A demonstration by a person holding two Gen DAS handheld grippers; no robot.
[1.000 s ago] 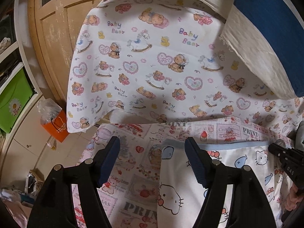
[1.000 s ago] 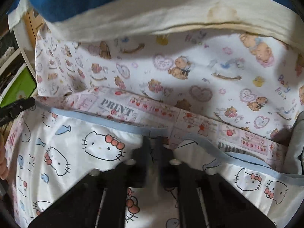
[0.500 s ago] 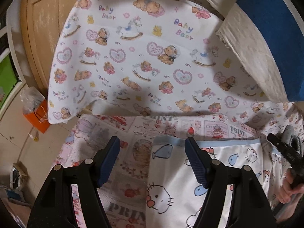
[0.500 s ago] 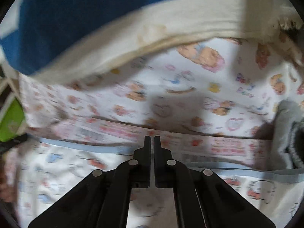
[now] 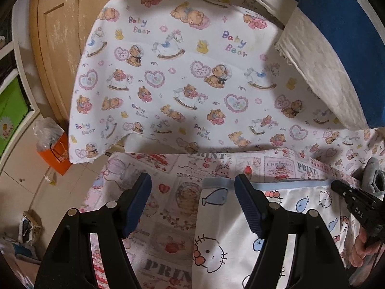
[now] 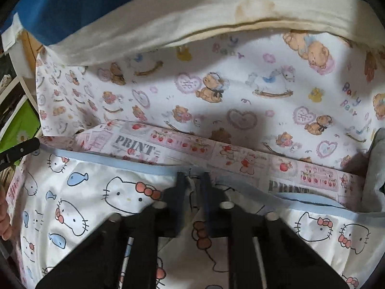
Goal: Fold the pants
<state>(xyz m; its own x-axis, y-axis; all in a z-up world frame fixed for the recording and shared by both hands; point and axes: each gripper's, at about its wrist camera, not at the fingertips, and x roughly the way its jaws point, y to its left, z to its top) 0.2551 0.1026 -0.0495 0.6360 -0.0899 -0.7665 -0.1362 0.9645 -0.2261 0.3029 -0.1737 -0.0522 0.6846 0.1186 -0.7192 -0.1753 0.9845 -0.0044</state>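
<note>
Pants (image 5: 284, 219), white with cat faces and blue fish, lie on a sheet (image 5: 168, 216) printed "PRINT", their blue waistband running left to right along the far edge. Left gripper (image 5: 192, 202) hovers wide open over their corner. Right gripper (image 6: 192, 180) is pinched onto the waistband. Only the left view shows the door (image 5: 60, 36). The blanket (image 5: 180, 72) reads "Baby Bear".
</note>
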